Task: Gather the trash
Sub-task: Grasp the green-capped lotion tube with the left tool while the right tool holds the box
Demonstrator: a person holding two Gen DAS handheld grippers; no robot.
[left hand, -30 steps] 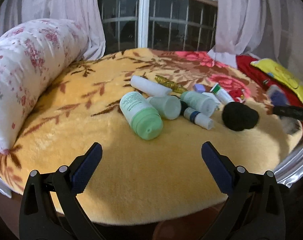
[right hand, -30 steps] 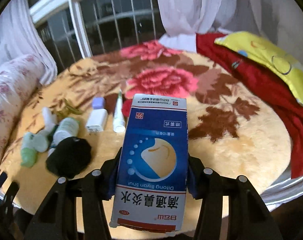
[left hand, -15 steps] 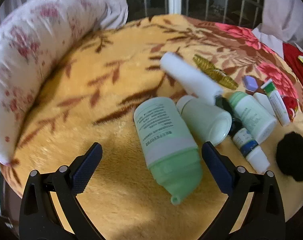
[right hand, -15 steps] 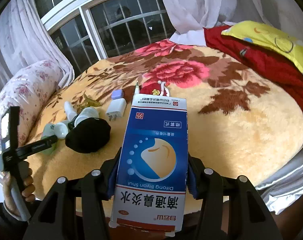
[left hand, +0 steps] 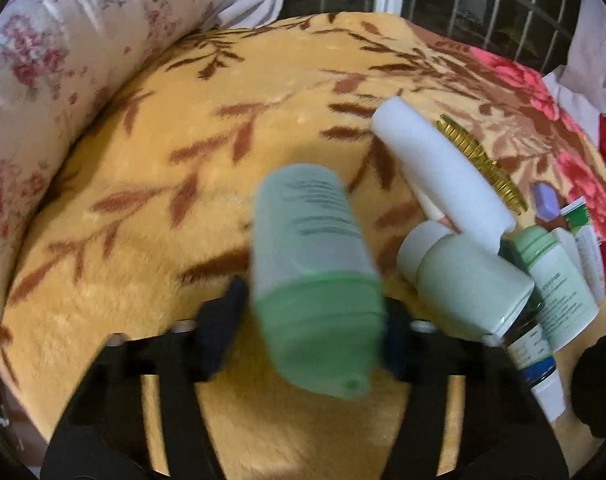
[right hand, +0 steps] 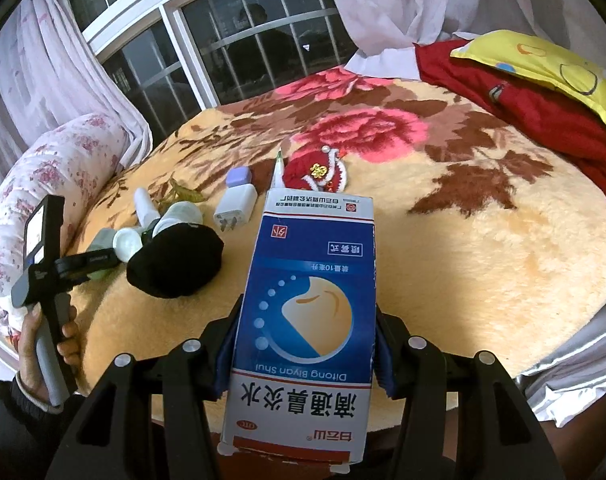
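Note:
A pale green bottle (left hand: 307, 240) with a darker green cap lies on the yellow floral blanket (left hand: 163, 160). My left gripper (left hand: 309, 328) has its jaws closing around the cap end, and both blue pads look pressed against it; this view is blurred. In the right wrist view the left gripper (right hand: 99, 258) reaches in from the left, held by a hand (right hand: 31, 332). My right gripper (right hand: 305, 344) is shut on a blue and white medicine box (right hand: 311, 300), held above the bed's near edge.
Beside the bottle lie a white tube (left hand: 439, 172), a pale jar (left hand: 463, 280), a small green-capped bottle (left hand: 559, 280) and a gold comb (left hand: 483, 164). A black bundle (right hand: 175, 260), white charger (right hand: 235, 208) and red ornament (right hand: 315, 170) lie mid-bed. A floral bolster (left hand: 43, 60) lines the left.
My left gripper has moved forward and down over the green bottle, and its wide-open jaws have come in around the cap. The right gripper still holds the box, barely moved.

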